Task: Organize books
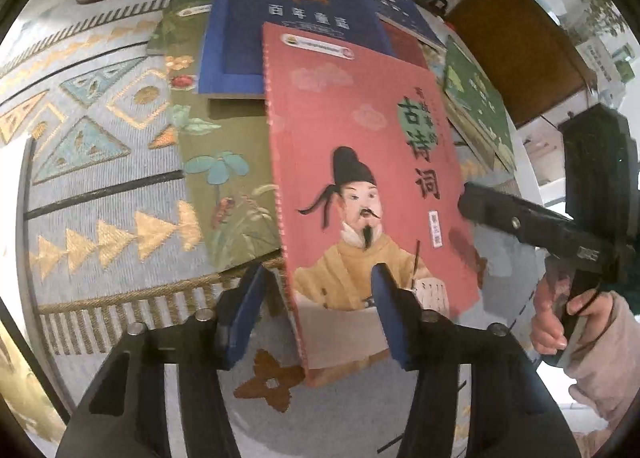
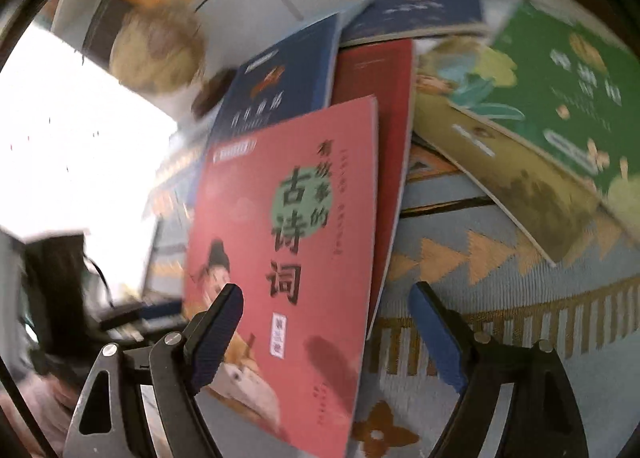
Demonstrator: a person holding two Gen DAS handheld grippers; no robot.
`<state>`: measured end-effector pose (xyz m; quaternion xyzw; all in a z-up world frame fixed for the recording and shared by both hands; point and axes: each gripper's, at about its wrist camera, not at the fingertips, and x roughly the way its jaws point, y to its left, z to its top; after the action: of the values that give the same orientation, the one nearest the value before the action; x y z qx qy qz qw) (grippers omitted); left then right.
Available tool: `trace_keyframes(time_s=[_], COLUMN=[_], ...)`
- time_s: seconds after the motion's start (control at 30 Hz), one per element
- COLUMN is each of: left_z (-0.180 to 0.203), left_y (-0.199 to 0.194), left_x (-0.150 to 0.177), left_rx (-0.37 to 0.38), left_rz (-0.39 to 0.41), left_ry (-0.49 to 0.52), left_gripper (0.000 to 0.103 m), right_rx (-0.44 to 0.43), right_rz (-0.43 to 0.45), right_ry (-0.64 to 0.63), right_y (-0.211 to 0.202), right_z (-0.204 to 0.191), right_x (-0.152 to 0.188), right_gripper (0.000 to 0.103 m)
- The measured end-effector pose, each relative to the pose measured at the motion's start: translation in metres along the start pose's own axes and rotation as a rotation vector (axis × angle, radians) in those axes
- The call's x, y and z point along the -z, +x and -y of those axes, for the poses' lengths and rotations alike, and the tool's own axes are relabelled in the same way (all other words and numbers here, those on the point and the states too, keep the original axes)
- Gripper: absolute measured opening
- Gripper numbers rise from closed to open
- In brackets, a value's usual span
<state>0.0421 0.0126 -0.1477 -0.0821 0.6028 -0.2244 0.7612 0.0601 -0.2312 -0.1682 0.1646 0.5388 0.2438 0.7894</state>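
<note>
Item: pink book (image 1: 360,162), raised at a slant above the rug-covered counter (image 1: 100,162), its near bottom edge between the pads of the left tool (image 1: 316,310), apparently clenched on it, probably for lifting clear of the scattered books. Left tool pitched steeply down. Right tool (image 2: 326,322) released, spread wide beside the book's right edge, ready to steady it.

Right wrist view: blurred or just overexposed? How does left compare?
Right wrist view: motion smear on the green book and shelf, window at left blown out to white, pink book title still legible. Left wrist view: sharper, even light, pink book crisp; fisheye bends the rug edges.
</note>
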Motion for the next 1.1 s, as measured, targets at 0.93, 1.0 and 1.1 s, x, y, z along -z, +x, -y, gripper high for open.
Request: trace_keyframes(time_s=[0.93, 1.0, 1.1], left_z=[-0.006, -0.006, -0.007], left_y=[-0.050, -0.057, -0.067], left_x=[0.031, 0.034, 0.035], left_rx=[-0.065, -0.072, -0.071], left_rz=[0.104, 0.118, 0.144], left_ry=[-0.069, -0.073, -0.081], left_gripper=[0.040, 0.040, 0.040], right_rx=[-0.279, -0.292, -0.294], right_rz=[-0.017, -0.010, -0.004], right_ry=[0.056, 0.028, -0.016], right_y=[-0.021, -0.025, -0.030], right_z=[-0.037, -0.045, -0.059], right_x=[0.056, 0.053, 0.051], right_gripper=[0.009, 0.009, 0.010])
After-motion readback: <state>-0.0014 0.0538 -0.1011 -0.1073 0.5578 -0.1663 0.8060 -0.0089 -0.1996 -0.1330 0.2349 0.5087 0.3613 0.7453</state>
